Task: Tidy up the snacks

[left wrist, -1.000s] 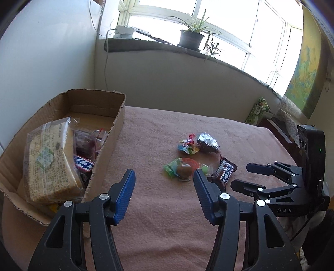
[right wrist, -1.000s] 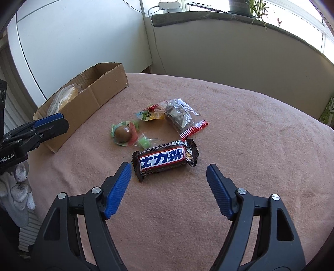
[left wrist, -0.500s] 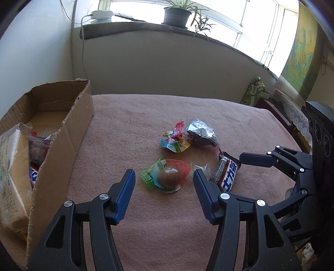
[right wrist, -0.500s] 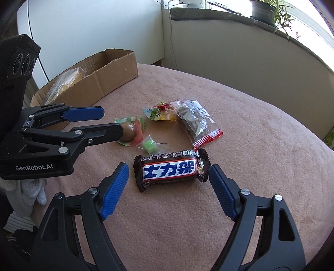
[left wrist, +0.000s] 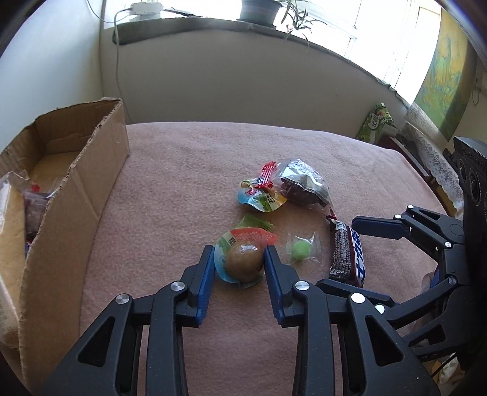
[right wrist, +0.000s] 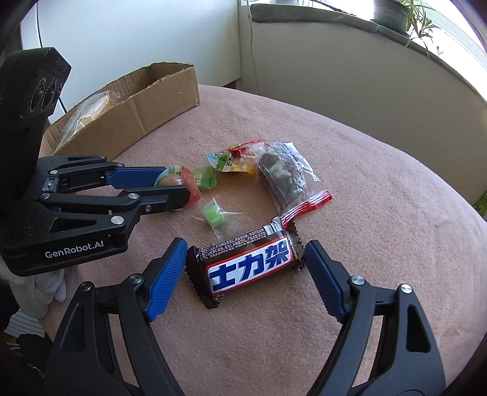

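My left gripper (left wrist: 239, 262) is shut on a wrapped brown round snack (left wrist: 245, 261) that lies on the pink cloth; it also shows in the right wrist view (right wrist: 170, 181). My right gripper (right wrist: 245, 262) is open, its fingers on either side of a Snickers bar (right wrist: 248, 268), apart from it; the bar also shows in the left wrist view (left wrist: 350, 254). A small green candy (left wrist: 301, 249), a colourful jelly packet (left wrist: 261, 195) and a clear bag with a dark snack (left wrist: 304, 182) lie nearby. A cardboard box (left wrist: 76, 189) at the left holds several snacks.
The pink cloth (left wrist: 182, 170) covers the table. A wall and windowsill with a potted plant (left wrist: 255, 9) stand behind. A green packet (left wrist: 376, 125) sits at the far right edge. My right gripper's body (left wrist: 426, 259) is close beside the left one.
My left gripper moved forward and closed on the brown round snack. My right gripper moved closer around the Snickers bar and stays open.
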